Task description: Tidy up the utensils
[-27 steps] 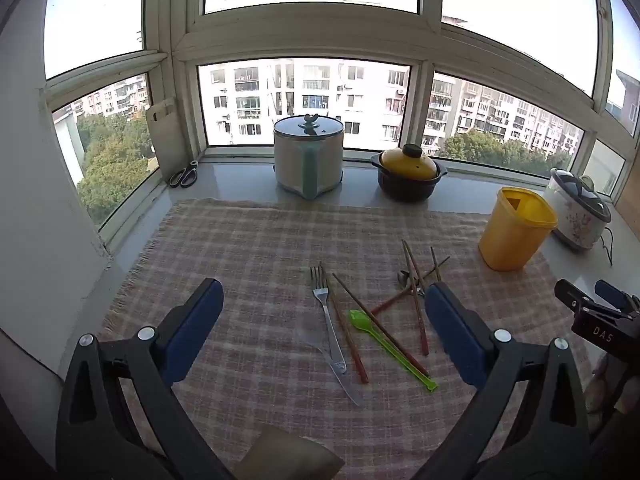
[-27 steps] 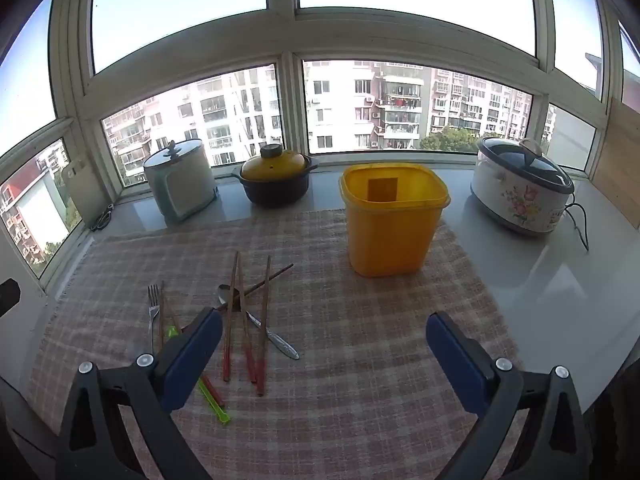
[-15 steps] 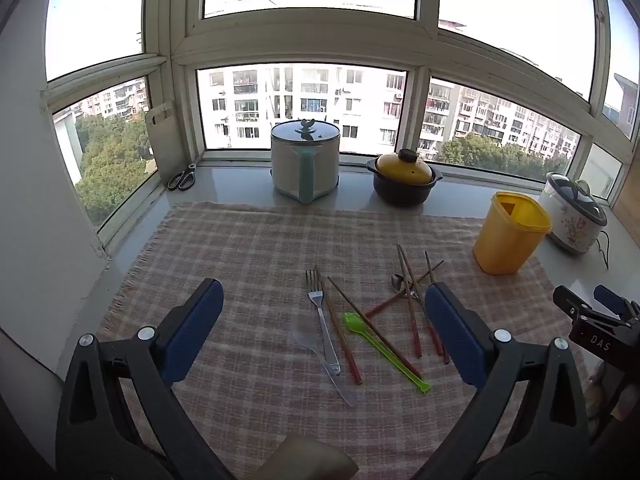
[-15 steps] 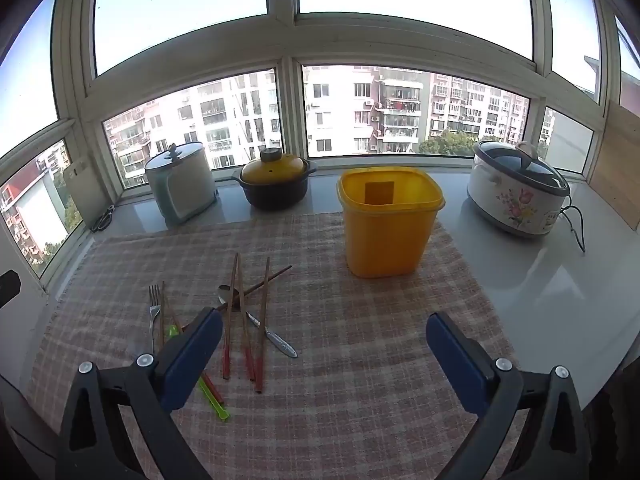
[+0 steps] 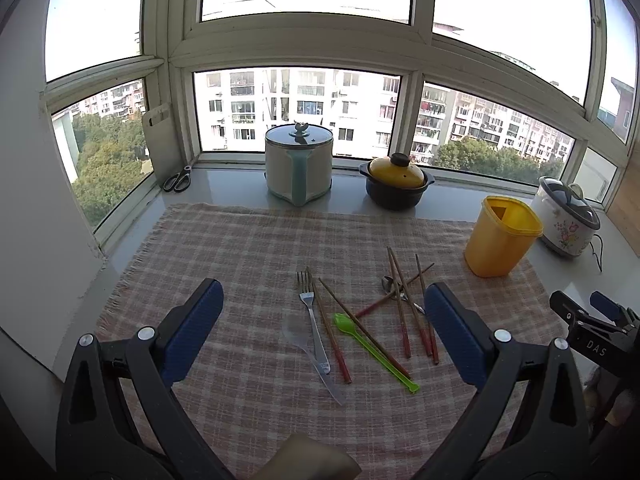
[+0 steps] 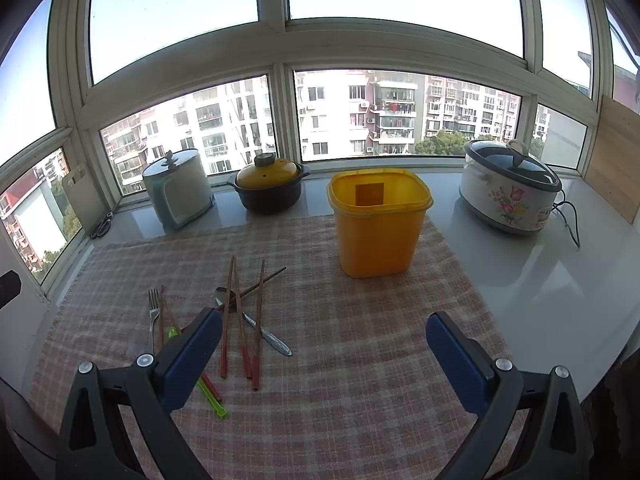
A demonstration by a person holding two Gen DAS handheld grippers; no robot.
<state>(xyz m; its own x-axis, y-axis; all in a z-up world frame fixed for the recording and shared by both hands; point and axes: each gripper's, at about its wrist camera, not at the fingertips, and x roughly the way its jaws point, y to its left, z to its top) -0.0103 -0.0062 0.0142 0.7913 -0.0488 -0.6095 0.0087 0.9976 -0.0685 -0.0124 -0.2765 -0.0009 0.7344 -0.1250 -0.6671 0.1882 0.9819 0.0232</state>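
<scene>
Both views have drawn back slightly from the utensils (image 5: 360, 320) and yellow container (image 6: 379, 224)

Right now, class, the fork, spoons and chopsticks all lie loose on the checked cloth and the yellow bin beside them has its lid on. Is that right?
Not quite. The yellow bin is open-topped, with no lid, as the right wrist view shows. The fork, spoons and chopsticks do lie loose on the checked cloth.

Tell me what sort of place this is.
Probably a home kitchen counter in a high-rise flat's bay window: a rice cooker and a clay pot by the panes, utensils on a checked cloth, apartment blocks outside.
</scene>
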